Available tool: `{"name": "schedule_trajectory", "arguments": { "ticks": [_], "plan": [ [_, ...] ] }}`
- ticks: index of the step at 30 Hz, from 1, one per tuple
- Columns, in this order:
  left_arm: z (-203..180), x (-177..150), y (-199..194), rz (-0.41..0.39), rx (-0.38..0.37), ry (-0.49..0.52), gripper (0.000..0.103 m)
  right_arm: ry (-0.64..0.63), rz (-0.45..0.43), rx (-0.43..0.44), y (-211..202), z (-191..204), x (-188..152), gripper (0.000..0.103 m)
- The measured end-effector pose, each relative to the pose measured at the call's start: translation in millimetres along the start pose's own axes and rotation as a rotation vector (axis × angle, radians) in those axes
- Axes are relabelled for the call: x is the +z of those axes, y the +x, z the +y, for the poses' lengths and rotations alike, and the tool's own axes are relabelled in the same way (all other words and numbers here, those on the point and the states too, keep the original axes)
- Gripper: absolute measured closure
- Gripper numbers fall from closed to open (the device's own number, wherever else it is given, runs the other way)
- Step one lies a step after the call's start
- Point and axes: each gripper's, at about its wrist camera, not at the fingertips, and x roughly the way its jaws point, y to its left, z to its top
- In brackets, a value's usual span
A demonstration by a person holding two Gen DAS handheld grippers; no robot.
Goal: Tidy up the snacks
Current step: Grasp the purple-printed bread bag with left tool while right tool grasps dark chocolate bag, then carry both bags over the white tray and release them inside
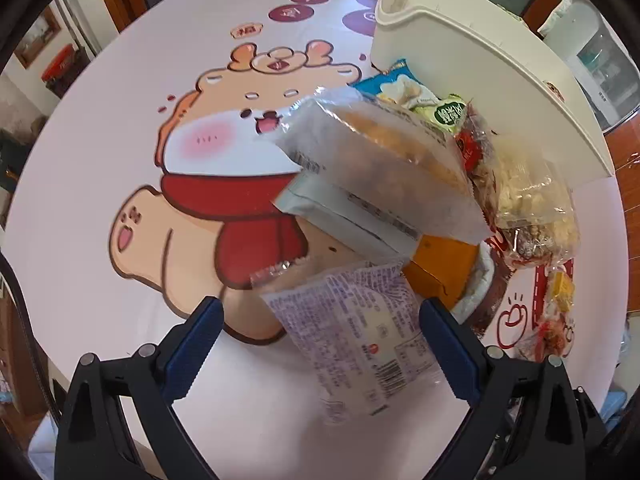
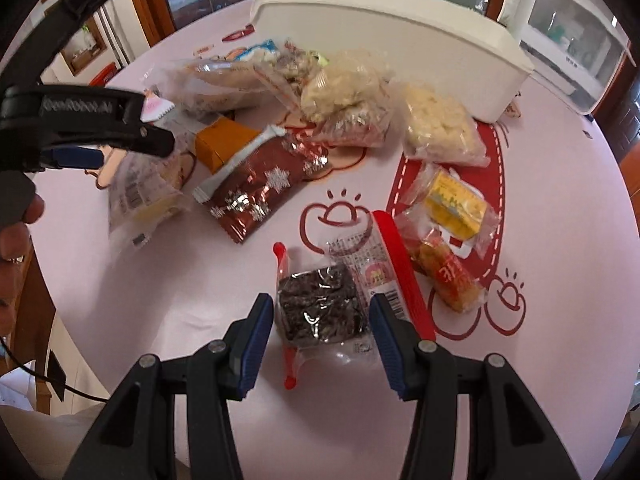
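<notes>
One white bin (image 2: pixel 400 40), two popcorn bags (image 2: pixel 440 128), one orange box (image 2: pixel 220 140)

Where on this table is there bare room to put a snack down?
Bare tablecloth lies left of the dark foil snack, and over the cartoon bear. It is crowded from the brown wrapper to the white bin.

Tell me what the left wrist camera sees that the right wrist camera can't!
Only the left wrist view shows the big cartoon bear printed on the tablecloth, almost whole.

Only the right wrist view shows the dark chocolate snack lying between the open fingers of the right gripper, the yellow packet and the shiny brown packet.

Both show the white bin, the orange box, and the see-through packet in front of the open left gripper; whether it is gripped, I cannot tell.
</notes>
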Motion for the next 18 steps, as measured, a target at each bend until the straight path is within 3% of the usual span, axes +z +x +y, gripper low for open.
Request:
{"name": "schedule_trajectory", "arguments": {
  "ticks": [10,12,14,18],
  "plan": [
    [-10.1,-21.4,15.9,0.057,0.030,0.049,0.007,-0.062,-0.010,-0.004,-4.5,8.5,-5.9,0.060],
    [-9.8,-25.9,16.9,0.066,0.010,0.062,0.017,-0.063,-0.006,-0.002,-5.5,9.2,-6.6,0.060],
    [-10.5,-33.7,16.2,0.058,0.023,0.087,0.043,-0.055,-0.005,0.005,-3.3,9.3,-2.7,0.061],
    [-12.3,-42.0,10.4,0.045,0.008,0.115,0.054,-0.030,0.000,0.034,-4.3,2.1,-0.2,0.061]
  ]
}}
